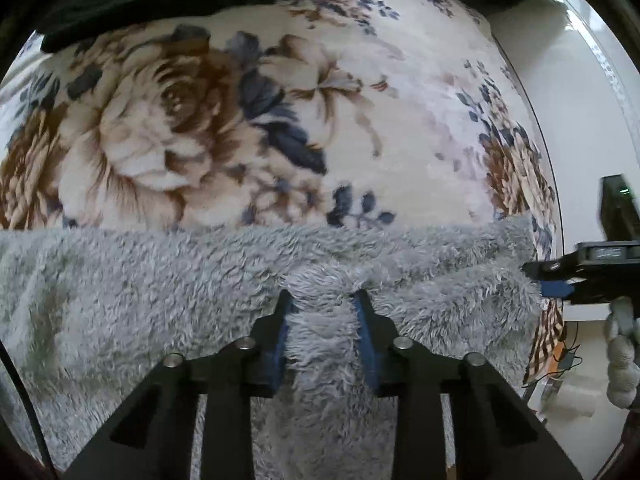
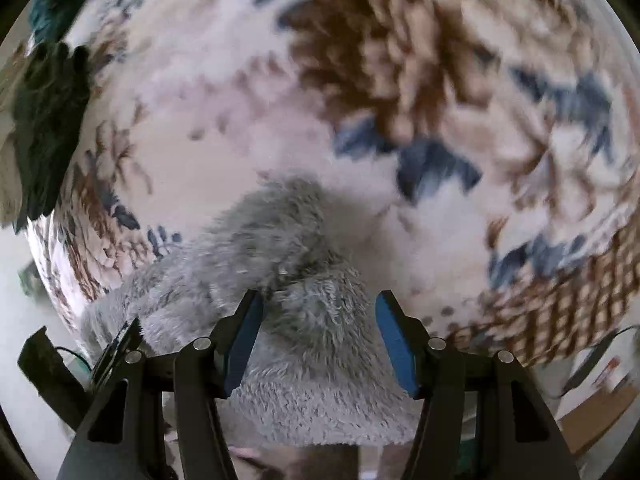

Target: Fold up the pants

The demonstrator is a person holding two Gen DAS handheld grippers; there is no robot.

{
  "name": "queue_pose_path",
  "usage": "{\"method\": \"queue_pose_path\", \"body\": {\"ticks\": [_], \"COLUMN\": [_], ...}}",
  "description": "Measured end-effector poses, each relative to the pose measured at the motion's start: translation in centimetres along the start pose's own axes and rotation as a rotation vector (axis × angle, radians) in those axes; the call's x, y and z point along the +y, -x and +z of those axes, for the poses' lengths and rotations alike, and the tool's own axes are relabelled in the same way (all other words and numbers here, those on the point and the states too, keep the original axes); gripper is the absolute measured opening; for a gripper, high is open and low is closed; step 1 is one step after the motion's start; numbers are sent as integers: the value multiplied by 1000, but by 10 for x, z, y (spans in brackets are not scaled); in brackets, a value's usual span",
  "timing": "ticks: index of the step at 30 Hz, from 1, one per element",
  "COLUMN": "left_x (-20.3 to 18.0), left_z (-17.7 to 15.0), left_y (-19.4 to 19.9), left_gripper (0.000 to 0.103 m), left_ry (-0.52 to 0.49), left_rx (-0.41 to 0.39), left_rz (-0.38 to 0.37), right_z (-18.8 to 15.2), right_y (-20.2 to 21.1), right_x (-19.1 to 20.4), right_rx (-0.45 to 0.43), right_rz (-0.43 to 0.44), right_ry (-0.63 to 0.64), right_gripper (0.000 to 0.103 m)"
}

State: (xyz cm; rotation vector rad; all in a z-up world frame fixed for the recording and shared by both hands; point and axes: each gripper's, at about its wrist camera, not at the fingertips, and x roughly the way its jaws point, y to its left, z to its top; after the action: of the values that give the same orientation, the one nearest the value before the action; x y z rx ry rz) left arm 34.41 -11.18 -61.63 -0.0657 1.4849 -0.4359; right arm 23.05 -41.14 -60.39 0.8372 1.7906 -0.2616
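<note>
Lying across the floral blanket (image 1: 360,120), the fluffy grey pants (image 1: 160,280) are being pinched by the left gripper (image 1: 324,304); the right gripper (image 2: 318,312) is gaping around a fold.

Floral blanket (image 1: 360,128), white wall (image 1: 568,120)

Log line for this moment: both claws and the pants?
left claw: shut on grey fleece pants | right claw: open, straddling pants | surface: floral blanket | fold: in progress
</note>
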Motion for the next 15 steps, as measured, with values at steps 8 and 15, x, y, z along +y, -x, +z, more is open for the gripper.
{"method": "queue_pose_path", "body": {"ticks": [8, 15], "left_x": [40, 56], "left_z": [5, 13], "left_y": [-4, -9], "left_gripper": [19, 19], "left_ry": [151, 217], "left_rx": [5, 26], "left_rz": [-28, -88], "right_z": [-11, 3], "right_y": [31, 16], "right_x": [-10, -14], "right_rx": [-192, -146], "right_rz": [120, 93], "right_ry": [-88, -78], "right_gripper": [6, 5]}}
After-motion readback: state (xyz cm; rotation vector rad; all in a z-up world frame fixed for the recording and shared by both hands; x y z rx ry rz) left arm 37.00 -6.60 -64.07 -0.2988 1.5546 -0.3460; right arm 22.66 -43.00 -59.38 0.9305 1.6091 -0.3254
